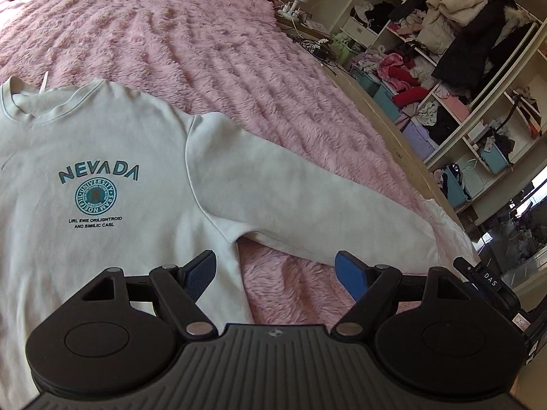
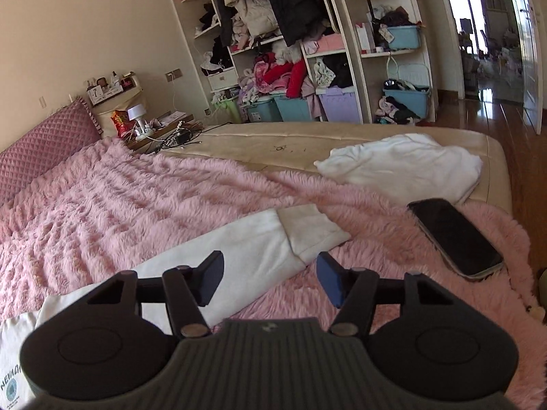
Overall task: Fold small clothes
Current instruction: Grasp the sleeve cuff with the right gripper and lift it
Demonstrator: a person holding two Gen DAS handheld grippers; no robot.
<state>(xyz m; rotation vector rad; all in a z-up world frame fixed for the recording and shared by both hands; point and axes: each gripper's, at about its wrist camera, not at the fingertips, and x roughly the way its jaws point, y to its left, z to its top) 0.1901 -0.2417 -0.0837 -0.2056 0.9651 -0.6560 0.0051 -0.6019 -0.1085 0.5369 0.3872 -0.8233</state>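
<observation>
- Left gripper (image 1: pixel 276 271): jaws apart, empty, above the sweatshirt (image 1: pixel 102 177) hem and armpit.
- Right gripper (image 2: pixel 270 280): jaws partly apart, empty, over the sleeve (image 2: pixel 239 249) near its cuff.
- Sweatshirt: flat, print up, on pink blanket (image 1: pixel 205 51).
- Phone (image 2: pixel 454 235), white garment (image 2: pixel 403 167): beyond.

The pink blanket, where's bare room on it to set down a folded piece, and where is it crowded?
Free: the wide stretch of pink blanket between the sweatshirt and the quilted headboard. Also a smaller patch between the sleeve cuff and the phone. Crowded: the corner holding the phone and crumpled white garment.
</observation>
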